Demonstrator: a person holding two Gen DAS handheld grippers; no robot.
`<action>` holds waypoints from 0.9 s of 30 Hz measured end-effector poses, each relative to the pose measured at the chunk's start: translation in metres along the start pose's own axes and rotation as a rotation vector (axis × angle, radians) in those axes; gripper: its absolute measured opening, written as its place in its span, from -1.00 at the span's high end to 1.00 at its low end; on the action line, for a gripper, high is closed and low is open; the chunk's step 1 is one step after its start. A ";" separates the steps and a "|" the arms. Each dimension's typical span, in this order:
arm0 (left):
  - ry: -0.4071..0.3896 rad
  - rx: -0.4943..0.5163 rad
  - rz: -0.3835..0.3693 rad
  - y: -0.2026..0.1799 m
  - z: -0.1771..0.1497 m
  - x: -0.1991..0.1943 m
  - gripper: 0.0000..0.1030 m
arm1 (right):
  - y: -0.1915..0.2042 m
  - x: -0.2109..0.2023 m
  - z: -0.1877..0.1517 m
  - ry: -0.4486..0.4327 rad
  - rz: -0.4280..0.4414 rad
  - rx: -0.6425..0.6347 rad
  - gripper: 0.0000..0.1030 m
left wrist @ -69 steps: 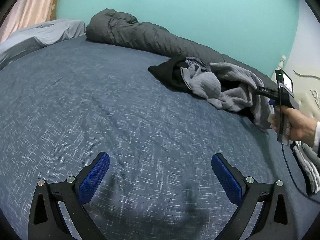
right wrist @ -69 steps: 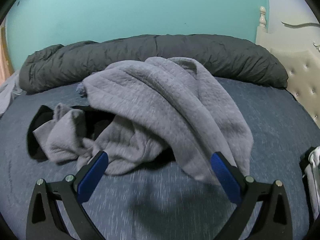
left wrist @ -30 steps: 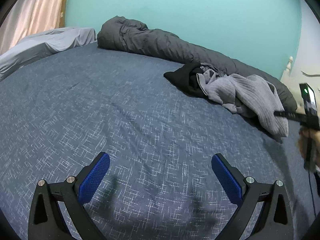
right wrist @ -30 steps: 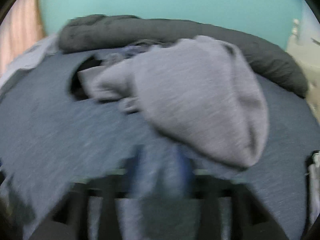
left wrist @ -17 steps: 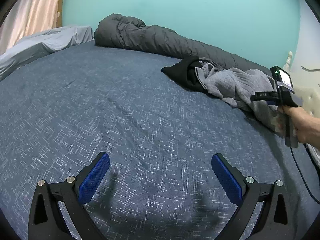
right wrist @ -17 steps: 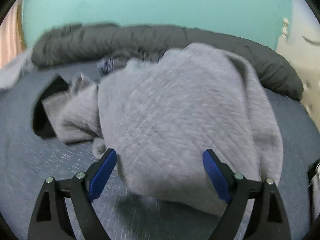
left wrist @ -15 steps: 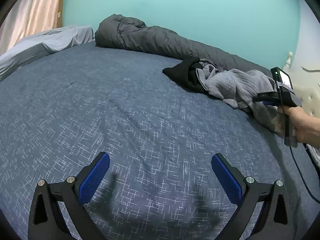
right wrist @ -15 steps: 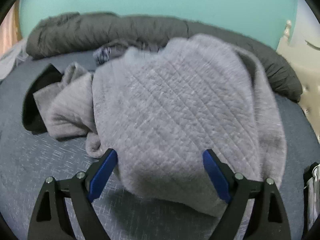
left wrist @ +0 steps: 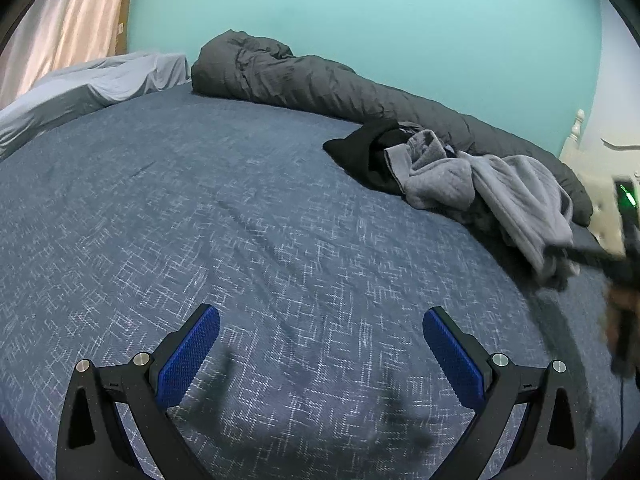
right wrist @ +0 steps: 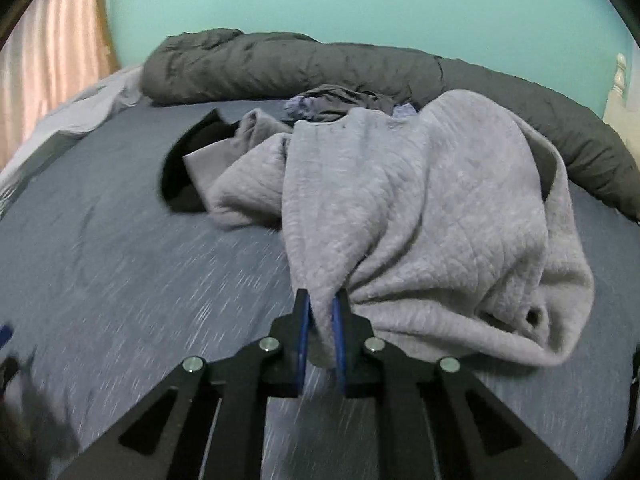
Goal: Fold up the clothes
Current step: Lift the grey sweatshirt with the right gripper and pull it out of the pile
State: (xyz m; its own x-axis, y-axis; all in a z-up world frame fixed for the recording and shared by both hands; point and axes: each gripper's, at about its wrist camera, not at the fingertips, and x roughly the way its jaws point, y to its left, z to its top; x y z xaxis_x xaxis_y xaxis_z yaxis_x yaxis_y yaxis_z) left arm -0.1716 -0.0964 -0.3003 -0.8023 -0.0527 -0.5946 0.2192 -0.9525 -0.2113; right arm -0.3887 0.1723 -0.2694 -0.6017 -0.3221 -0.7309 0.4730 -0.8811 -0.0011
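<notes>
A crumpled grey quilted sweater (right wrist: 420, 208) lies on the blue bed sheet (right wrist: 140, 264), on top of a black garment (right wrist: 180, 184). My right gripper (right wrist: 320, 300) is closing its jaws on the sweater's near edge, and the blue pads pinch a fold of grey cloth between them. The left wrist view has the same sweater (left wrist: 516, 200) at the far right with the right gripper (left wrist: 560, 252) blurred at its lower end, and the black garment (left wrist: 360, 152) beside it. My left gripper (left wrist: 320, 344) hangs open over bare sheet, nothing between its pads.
A rolled dark grey duvet (left wrist: 320, 80) runs along the far side of the bed under a teal wall. A pale grey pillow (left wrist: 88, 88) lies far left by a pink curtain. A cream headboard (left wrist: 600, 176) stands at right. A person's hand (left wrist: 624, 312) holds the right gripper.
The right gripper's jaws have gone from wide apart to pinched on the grey sweater's edge, and the cloth now bunches toward them. My left gripper has stayed put and open.
</notes>
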 end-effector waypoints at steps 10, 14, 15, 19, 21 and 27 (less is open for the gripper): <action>0.007 0.012 -0.015 -0.005 -0.002 0.001 -1.00 | 0.027 -0.050 -0.109 0.165 0.100 -0.034 0.80; 0.010 0.003 -0.018 -0.003 -0.001 0.003 -1.00 | 0.016 -0.065 -0.102 0.139 0.069 -0.017 0.71; 0.009 0.002 -0.017 -0.003 0.000 0.003 -1.00 | 0.013 -0.068 -0.095 0.119 0.055 -0.012 0.72; 0.012 -0.007 -0.019 -0.002 0.000 0.004 -1.00 | -0.005 -0.090 -0.060 0.006 -0.023 0.058 -0.01; 0.013 -0.007 -0.020 -0.001 0.000 0.004 -1.00 | -0.010 -0.083 -0.041 -0.020 -0.058 0.080 -0.59; 0.006 -0.013 -0.018 0.002 0.002 0.002 -1.00 | -0.013 -0.031 -0.011 0.062 -0.161 0.039 -0.60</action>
State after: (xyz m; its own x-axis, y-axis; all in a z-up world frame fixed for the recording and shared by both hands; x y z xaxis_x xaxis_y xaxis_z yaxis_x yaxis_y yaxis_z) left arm -0.1742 -0.0993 -0.3004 -0.8026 -0.0340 -0.5955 0.2122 -0.9494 -0.2317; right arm -0.3693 0.1977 -0.2545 -0.6260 -0.1544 -0.7644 0.3473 -0.9328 -0.0961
